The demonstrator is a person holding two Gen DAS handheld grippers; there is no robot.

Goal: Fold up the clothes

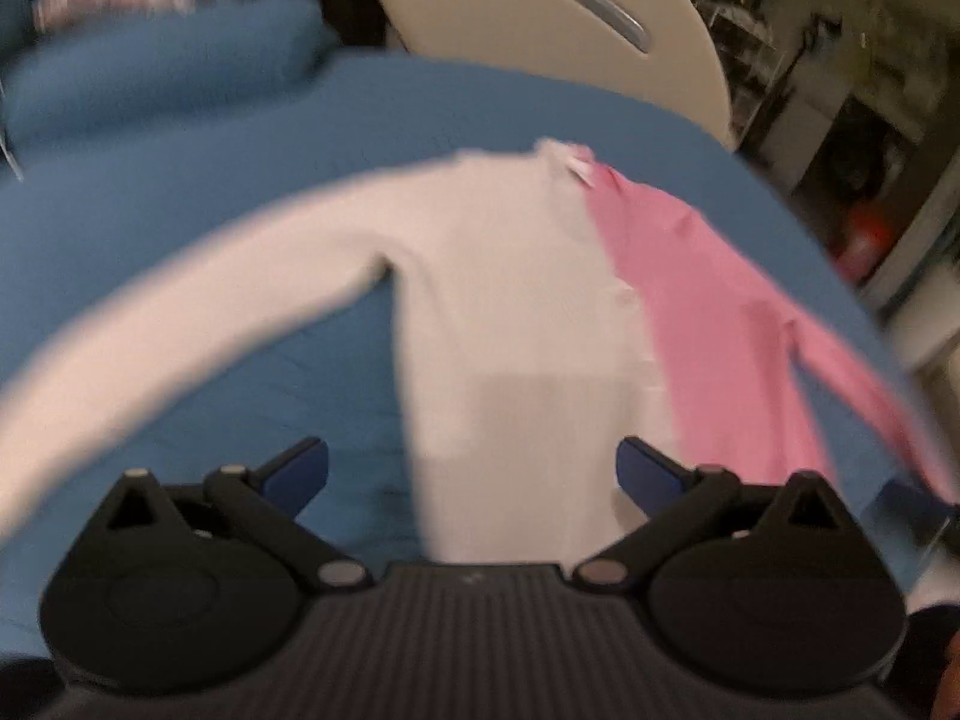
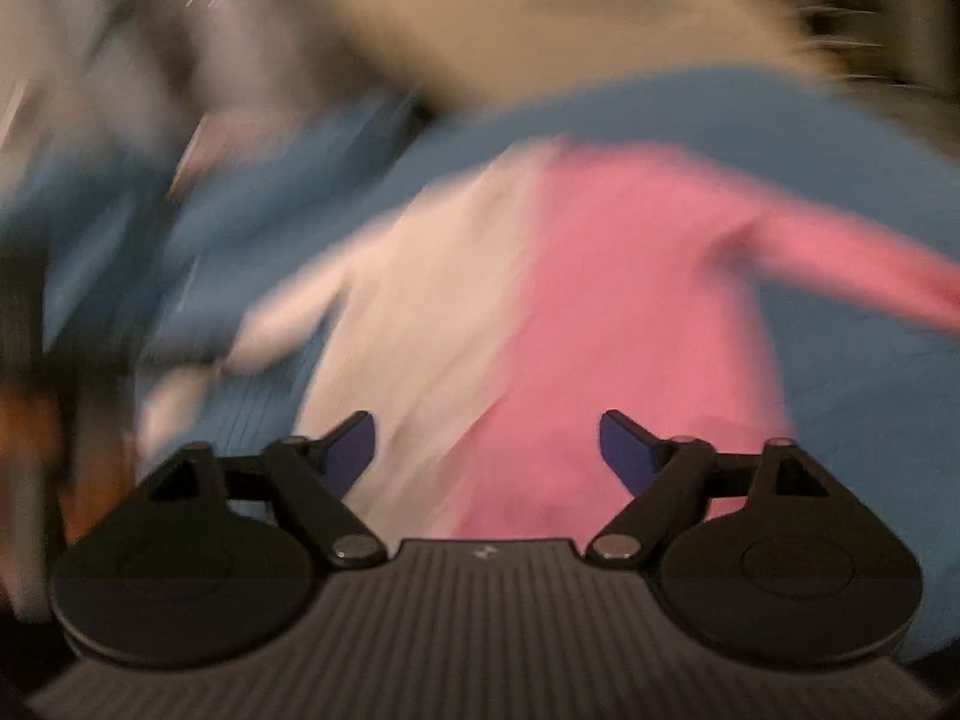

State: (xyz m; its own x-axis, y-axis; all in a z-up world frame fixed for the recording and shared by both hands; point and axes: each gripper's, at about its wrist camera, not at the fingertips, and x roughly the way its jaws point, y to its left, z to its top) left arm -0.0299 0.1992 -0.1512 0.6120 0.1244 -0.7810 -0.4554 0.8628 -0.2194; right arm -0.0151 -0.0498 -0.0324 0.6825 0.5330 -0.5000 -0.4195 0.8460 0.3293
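Note:
A long-sleeved top, half white and half pink (image 1: 528, 300), lies flat on a blue sheet (image 1: 180, 192) with both sleeves spread out. It also shows, blurred, in the right wrist view (image 2: 540, 312). My left gripper (image 1: 472, 468) is open and empty above the white hem. My right gripper (image 2: 487, 444) is open and empty above the hem, near where the pink and white halves meet.
A blue pillow (image 1: 156, 60) lies at the far left of the bed. A beige footboard (image 1: 540, 30) stands behind the bed. Cluttered shelves (image 1: 840, 120) stand beyond the right edge.

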